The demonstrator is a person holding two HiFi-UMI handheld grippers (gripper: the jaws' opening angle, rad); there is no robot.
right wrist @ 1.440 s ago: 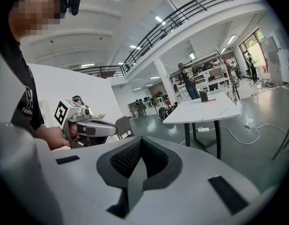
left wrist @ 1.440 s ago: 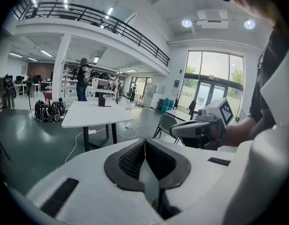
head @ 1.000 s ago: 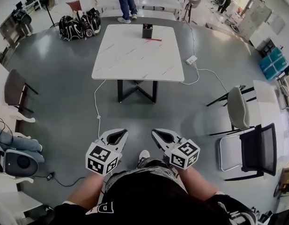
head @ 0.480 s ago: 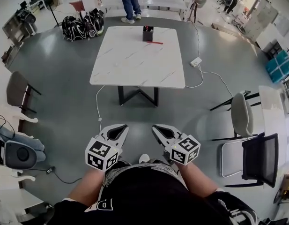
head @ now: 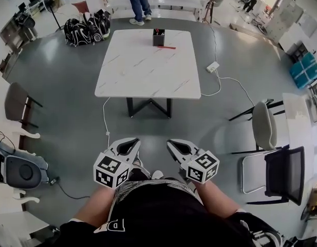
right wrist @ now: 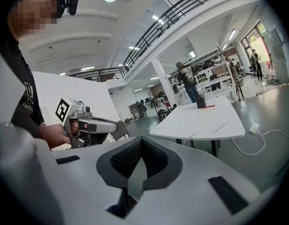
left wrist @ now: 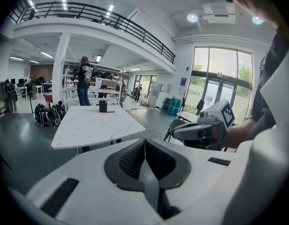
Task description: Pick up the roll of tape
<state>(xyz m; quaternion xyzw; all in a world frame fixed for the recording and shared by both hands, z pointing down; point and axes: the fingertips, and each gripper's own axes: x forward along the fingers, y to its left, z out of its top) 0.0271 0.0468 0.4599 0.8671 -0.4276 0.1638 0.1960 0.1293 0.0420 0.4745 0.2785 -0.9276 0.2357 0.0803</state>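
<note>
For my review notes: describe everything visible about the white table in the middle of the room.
The table has a roughly rectangular white top with faint grey marble-like veins and rounded corners, lying level. It stands on a dark base with crossed struts, on the grey floor. Near its far edge stands a small black container with items sticking up. A thin red object lies on the top beside it. No roll of tape can be made out on it.
</note>
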